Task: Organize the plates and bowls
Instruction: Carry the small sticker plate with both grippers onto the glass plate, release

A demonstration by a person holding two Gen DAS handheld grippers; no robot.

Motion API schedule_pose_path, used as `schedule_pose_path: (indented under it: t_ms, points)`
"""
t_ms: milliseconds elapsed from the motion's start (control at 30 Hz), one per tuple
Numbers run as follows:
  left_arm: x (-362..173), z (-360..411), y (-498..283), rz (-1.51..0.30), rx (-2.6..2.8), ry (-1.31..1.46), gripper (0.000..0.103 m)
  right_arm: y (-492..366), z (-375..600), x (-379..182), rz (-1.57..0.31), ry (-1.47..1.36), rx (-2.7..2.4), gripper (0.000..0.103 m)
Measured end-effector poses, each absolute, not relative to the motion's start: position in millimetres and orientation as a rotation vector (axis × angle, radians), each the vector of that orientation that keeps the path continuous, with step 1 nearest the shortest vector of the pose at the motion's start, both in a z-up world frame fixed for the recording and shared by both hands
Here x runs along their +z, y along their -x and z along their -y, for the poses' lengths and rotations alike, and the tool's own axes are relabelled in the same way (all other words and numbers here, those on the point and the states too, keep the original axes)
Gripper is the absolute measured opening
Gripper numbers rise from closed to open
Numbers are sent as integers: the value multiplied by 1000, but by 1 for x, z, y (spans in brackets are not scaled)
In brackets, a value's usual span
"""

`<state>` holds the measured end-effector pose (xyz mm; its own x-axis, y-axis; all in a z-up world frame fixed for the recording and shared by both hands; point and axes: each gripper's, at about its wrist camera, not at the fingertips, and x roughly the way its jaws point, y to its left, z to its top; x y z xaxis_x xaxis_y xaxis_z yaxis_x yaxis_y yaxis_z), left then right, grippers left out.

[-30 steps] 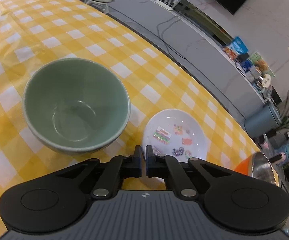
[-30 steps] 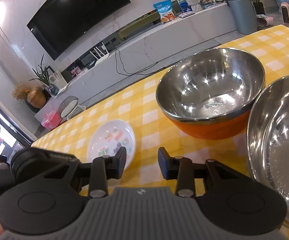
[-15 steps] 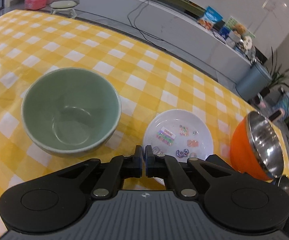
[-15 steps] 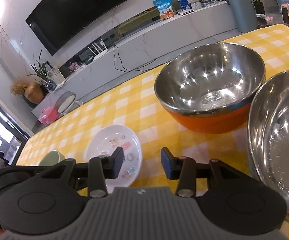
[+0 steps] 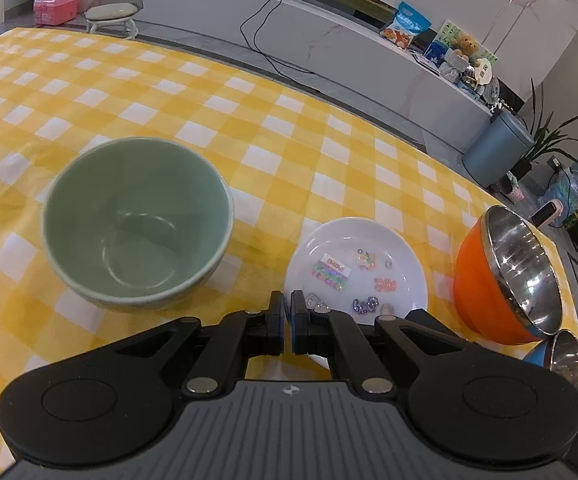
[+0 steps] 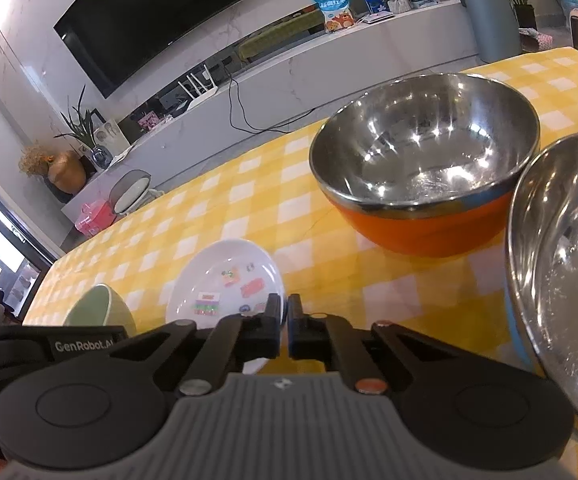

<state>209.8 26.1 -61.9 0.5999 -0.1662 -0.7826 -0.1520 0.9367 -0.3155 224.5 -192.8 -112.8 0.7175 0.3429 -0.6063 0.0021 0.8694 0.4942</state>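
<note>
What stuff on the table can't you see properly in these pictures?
- White plate: its near edge is hidden behind the left gripper in the left wrist view; its stickers are too small to read.
- Blue-sided steel bowl: cut off by the right edge in the right wrist view.
- Green bowl: mostly hidden behind the other gripper's black body in the right wrist view.
- Right gripper: whether it pinches the plate rim is unclear.

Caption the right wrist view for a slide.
Right gripper shut at the white plate's edge, orange steel bowl beyond on the yellow checked tablecloth.
</note>
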Motion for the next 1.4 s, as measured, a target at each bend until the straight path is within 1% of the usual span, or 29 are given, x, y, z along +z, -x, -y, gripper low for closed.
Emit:
schedule_pose_path:
  t_ms: [400,900,1100,1400]
  points:
    - [-27,-37,-171,-956,46,359,3,-203,189,-83,-816,-521,261,0]
    - [16,-56,-93,-939,78,433,3,-124,178,-36,-778,-496,372,0]
    - [16,-61,-67,-973,81,461,3,-96,184,-38,-808,-520,404,1]
    - [-5,-70,-35,-1062,99,541,3,-62,189,-57,-897,-554,417,1]
